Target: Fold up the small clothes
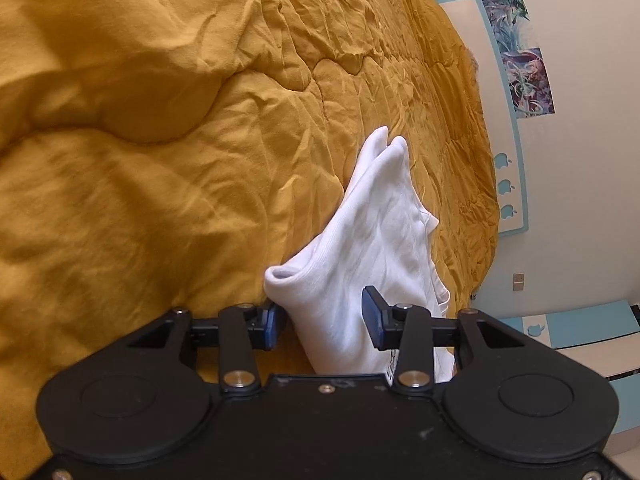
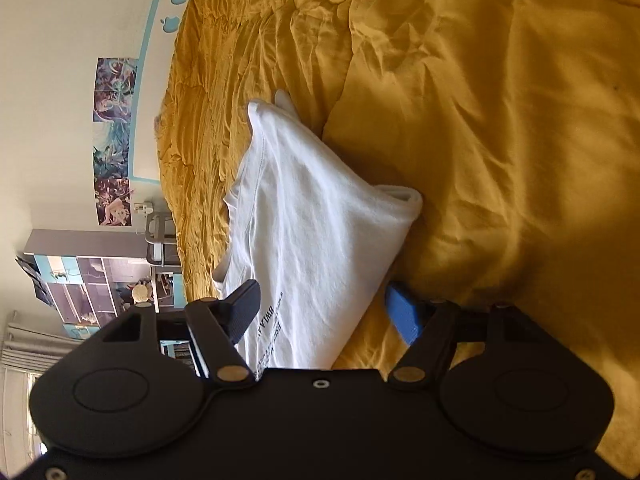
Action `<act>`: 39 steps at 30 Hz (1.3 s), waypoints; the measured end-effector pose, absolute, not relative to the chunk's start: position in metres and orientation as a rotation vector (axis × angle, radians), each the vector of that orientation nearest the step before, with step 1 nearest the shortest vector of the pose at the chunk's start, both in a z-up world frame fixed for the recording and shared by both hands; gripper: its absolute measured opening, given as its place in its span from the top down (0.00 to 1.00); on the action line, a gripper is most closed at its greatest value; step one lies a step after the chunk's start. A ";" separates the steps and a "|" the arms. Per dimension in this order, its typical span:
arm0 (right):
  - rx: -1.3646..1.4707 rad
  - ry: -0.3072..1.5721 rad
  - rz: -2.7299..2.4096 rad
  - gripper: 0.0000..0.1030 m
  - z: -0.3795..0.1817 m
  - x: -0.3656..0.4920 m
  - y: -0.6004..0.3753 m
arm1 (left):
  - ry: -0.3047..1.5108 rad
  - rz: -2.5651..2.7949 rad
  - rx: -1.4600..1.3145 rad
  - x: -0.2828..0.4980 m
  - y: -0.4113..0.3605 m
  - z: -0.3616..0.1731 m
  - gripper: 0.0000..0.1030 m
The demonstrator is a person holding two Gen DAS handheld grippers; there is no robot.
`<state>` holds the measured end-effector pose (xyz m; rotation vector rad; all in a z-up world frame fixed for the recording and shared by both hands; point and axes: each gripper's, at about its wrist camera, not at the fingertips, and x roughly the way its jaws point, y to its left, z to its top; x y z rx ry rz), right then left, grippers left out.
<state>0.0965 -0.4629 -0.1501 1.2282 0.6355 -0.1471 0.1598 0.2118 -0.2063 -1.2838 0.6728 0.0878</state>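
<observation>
A white T-shirt [image 1: 372, 240] lies bunched on a mustard-yellow quilt [image 1: 168, 128] that covers the bed; the quilt is creased all over and stitched in wavy lines. The shirt is gathered into a long, narrow heap running away from both tools, with soft vertical wrinkles, a rolled hem edge open like a tube at its near left side in the left wrist view, and two rounded folds of cloth at its far end. In the right wrist view the same shirt [image 2: 308, 232] shows a stitched seam down its left side, a thick folded corner at the right, and small dark printed lettering [image 2: 270, 332] at its near end. The left gripper [image 1: 322, 318] stands with its blue-padded fingers apart, one on each side of the near end of the shirt; whether the pads press the cloth cannot be told. The right gripper [image 2: 324, 312] is spread wider, its dark left finger lying over the near left edge of the shirt and its blue right finger clear of the cloth above the quilt. Posters [image 2: 114, 136] hang on the pale wall [image 2: 60, 40] beyond the bed.
</observation>
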 end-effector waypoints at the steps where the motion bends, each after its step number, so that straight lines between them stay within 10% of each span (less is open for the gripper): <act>1: 1.239 0.625 -0.163 0.32 -0.151 0.100 -0.463 | 0.667 0.083 -1.290 0.164 0.212 -0.207 0.61; 3: 1.228 0.607 -0.174 0.44 -0.151 0.105 -0.461 | 0.649 0.080 -1.297 0.167 0.212 -0.208 0.66; 5: 1.186 0.632 -0.197 0.82 -0.151 0.112 -0.462 | 0.643 0.091 -1.293 0.171 0.212 -0.207 0.91; 7: 1.197 0.626 -0.206 0.84 -0.153 0.113 -0.463 | 0.620 0.088 -1.302 0.172 0.212 -0.205 0.91; 20: 1.115 0.488 -0.078 0.88 -0.069 0.060 -0.455 | 0.531 -0.122 -1.231 0.110 0.200 -0.119 0.92; 31: 1.165 0.590 -0.182 0.93 -0.150 -0.059 -0.477 | 0.702 -0.029 -1.297 -0.006 0.184 -0.185 0.87; 34: 1.037 0.559 -0.239 0.71 -0.121 -0.077 -0.477 | 0.696 0.016 -1.152 -0.022 0.189 -0.153 0.86; 39: 0.751 0.436 -0.189 0.61 -0.067 -0.070 -0.442 | 0.582 0.042 -0.898 -0.028 0.173 -0.095 0.73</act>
